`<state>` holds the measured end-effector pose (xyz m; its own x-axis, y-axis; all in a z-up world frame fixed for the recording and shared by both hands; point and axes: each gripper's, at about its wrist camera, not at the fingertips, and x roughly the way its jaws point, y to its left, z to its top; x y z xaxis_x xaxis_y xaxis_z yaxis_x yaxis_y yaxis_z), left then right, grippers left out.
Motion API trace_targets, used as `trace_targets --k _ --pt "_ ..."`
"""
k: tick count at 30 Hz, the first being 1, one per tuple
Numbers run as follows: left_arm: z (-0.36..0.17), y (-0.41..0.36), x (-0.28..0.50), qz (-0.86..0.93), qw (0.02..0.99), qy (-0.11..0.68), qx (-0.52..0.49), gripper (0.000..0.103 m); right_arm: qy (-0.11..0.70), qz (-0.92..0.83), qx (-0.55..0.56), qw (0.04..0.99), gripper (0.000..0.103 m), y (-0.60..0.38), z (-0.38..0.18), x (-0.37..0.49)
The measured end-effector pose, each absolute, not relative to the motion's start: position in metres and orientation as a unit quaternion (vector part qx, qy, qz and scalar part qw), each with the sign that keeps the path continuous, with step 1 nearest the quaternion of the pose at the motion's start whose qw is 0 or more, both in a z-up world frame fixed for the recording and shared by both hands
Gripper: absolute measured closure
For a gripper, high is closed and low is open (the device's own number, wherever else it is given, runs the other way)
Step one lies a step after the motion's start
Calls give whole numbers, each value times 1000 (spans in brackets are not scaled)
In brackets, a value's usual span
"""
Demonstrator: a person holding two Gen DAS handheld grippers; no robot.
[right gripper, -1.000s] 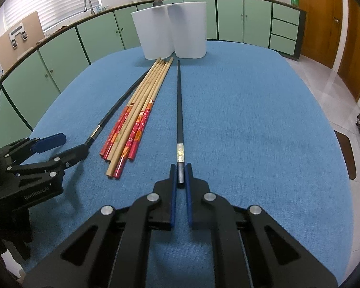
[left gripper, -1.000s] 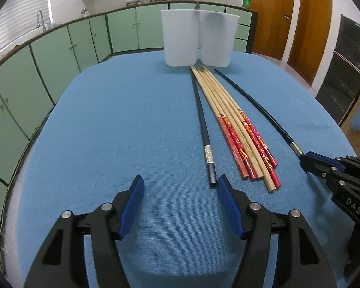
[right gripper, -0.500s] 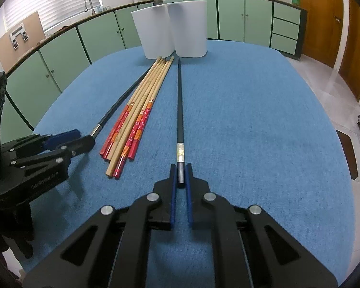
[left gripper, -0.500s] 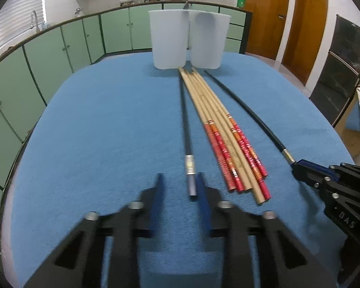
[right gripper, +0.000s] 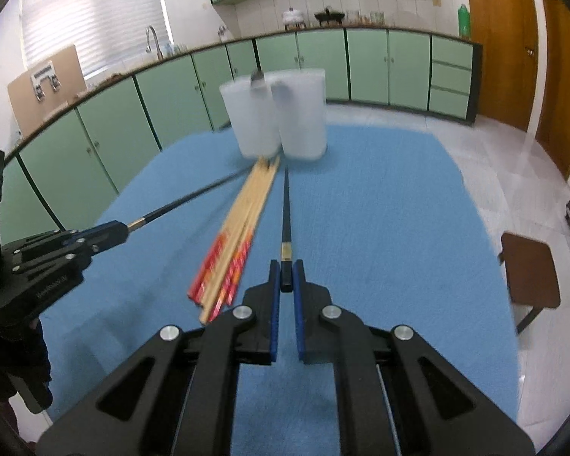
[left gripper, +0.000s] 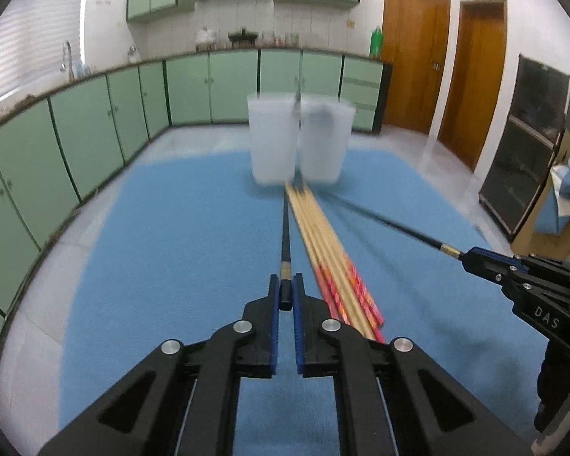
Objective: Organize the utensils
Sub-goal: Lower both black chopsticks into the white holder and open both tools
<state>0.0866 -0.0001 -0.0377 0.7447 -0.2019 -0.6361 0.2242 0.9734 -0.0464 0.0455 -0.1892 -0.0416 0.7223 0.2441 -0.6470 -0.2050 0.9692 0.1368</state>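
Note:
My left gripper [left gripper: 285, 296] is shut on the thick end of a black chopstick [left gripper: 285, 235] and holds it lifted over the blue table. My right gripper [right gripper: 285, 281] is shut on a second black chopstick [right gripper: 286, 212], also lifted. Each gripper shows in the other's view: the right one [left gripper: 471, 260] and the left one [right gripper: 114, 230]. A bundle of wooden chopsticks with red ends [left gripper: 323, 243] lies on the table between them; it also shows in the right wrist view [right gripper: 243, 228]. Two white containers [left gripper: 296, 144] stand at the far end [right gripper: 277, 114], blurred.
The round table with a blue cloth [left gripper: 178, 247] fills the near view. Green cabinets [left gripper: 95, 133] run along the left and back. A brown stool [right gripper: 528, 273] stands to the right of the table. Wooden doors [left gripper: 414, 53] are at the back right.
My left gripper has closed on the left black chopstick and lifted it. My right gripper has lifted its chopstick too. Both views have tilted up and are blurred by motion.

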Motion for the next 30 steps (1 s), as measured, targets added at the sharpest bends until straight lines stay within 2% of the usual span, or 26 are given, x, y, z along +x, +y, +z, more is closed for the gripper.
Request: trace_targets --k 9,30 --pt "30 9 99 -134 955 266 1 97 298 139 27 944 97 -200 28 66" --pt "96 3 173 -173 962 212 4 97 255 195 7 947 97 -199 146 153"
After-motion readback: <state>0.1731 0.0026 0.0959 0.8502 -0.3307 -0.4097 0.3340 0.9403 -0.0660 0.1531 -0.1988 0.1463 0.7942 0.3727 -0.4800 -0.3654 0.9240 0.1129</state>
